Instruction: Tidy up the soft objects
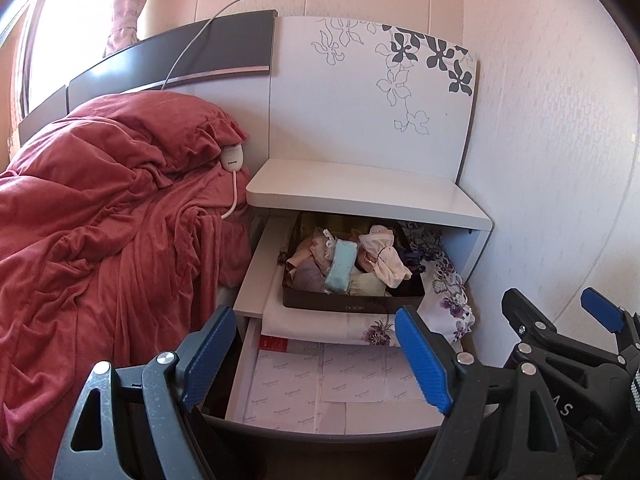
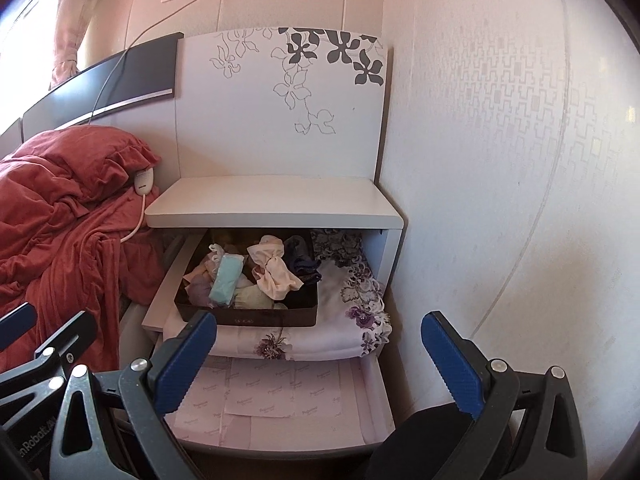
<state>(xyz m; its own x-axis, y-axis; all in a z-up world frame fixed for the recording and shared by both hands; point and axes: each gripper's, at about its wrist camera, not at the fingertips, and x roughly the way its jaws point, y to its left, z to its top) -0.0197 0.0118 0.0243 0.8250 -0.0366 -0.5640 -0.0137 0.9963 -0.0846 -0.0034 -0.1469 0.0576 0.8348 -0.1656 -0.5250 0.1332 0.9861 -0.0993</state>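
The soft items [image 1: 352, 256] sit bundled in a dark open box [image 1: 352, 304] in the upper drawer [image 1: 250, 284] of the white nightstand [image 1: 360, 188]: a pale blue roll [image 2: 226, 280] near the middle, a peach piece [image 2: 276, 276] knotted on top to its right, lilac and cream pieces around them, something dark at the far right. The box rests on a folded white cloth with purple flowers [image 2: 352, 312], which spills over the drawer's right edge. Below, the lower drawer [image 1: 332, 392] is pulled out and lined with pink printed paper. The nightstand top is bare white, backed by a panel with flower outlines [image 2: 296, 76]; patterned wallpaper runs to its right. To the left you have a bed with rumpled red bedding [image 1: 100, 208], a white corded controller [image 1: 232, 158] lying on it, its cable running up to a wall socket. Your left gripper [image 1: 316, 356] and right gripper [image 2: 320, 356] both hover in front of the drawers, jaws spread wide, nothing between them.
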